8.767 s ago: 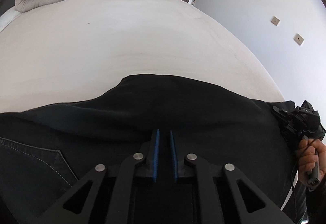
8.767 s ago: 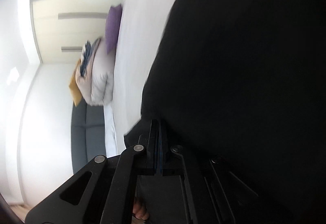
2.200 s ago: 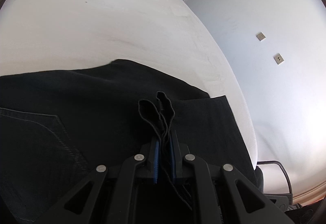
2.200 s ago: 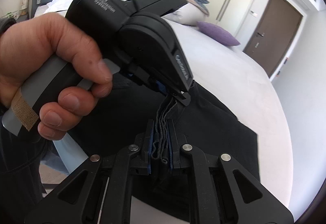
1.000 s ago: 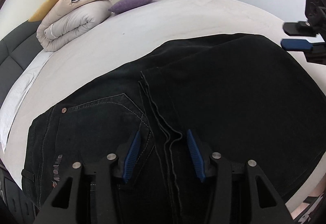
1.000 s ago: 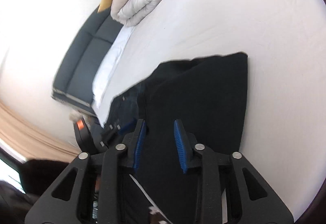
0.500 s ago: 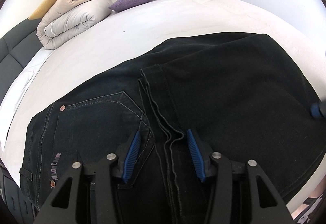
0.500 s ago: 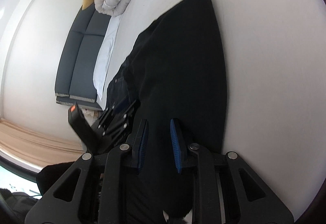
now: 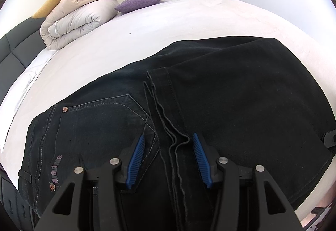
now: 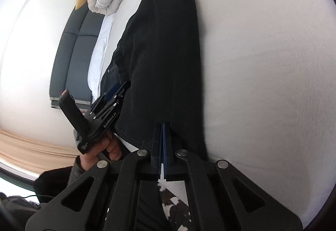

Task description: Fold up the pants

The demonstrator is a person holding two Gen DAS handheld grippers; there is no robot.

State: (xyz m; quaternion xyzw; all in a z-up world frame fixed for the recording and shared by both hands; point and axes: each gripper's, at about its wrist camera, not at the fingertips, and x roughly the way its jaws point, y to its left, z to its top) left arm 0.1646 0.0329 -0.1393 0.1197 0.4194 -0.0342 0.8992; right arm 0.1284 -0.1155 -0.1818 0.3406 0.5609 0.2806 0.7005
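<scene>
Black pants (image 9: pixel 231 105) are laid folded on the bed (image 9: pixel 189 21), long axis left-right. Hems are straddled by the spread left hand-held gripper (image 9: pixel 168 157); the fold edge looks pinched by the right hand-held gripper (image 10: pixel 162 136).

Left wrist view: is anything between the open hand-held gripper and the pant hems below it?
Nothing visible. The left hand-held gripper is open with its blue fingers straddling the stacked hems of the black pants; only bare denim lies between them. The folded duvet and purple pillow sit far up the bed.
</scene>
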